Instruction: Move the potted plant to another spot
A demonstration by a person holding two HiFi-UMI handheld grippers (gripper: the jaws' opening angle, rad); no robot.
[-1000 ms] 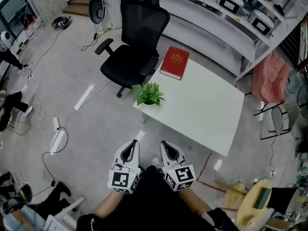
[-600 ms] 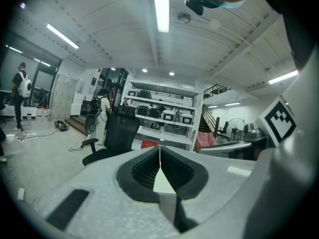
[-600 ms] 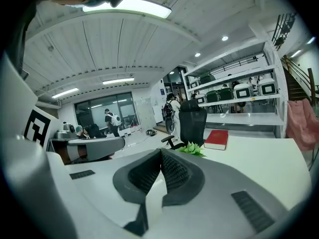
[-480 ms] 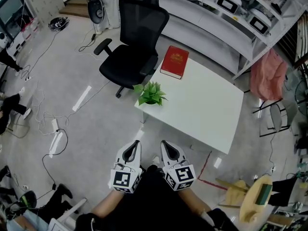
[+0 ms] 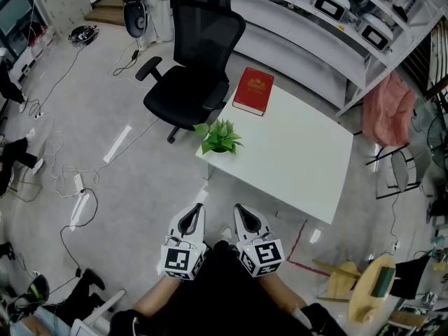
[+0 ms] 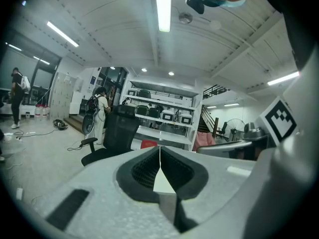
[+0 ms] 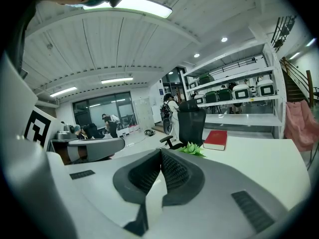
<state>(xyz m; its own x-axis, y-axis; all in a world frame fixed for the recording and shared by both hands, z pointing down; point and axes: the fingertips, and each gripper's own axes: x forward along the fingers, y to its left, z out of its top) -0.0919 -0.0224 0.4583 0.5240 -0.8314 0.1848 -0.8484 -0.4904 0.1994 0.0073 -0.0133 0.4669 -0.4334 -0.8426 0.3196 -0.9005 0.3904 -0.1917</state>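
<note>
Both left gripper (image 5: 197, 210) and right gripper (image 5: 239, 210) stay closed, empty, unmoved, far from the potted plant (image 5: 220, 137).

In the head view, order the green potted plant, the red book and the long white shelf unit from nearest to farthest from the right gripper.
1. Green potted plant: left corner of white table.
2. Red book: table's far corner.
3. Long white shelf unit: beyond table.

Grippers I hold: two, the left gripper (image 5: 197, 209) and the right gripper (image 5: 239, 209) (one in each of my hands)
Potted plant (image 5: 219, 137): one
Red book (image 5: 254, 92): one
White table (image 5: 301, 161): one
Black office chair (image 5: 192, 68): one
Pink cloth (image 5: 379, 109): one, as far as I can see
</note>
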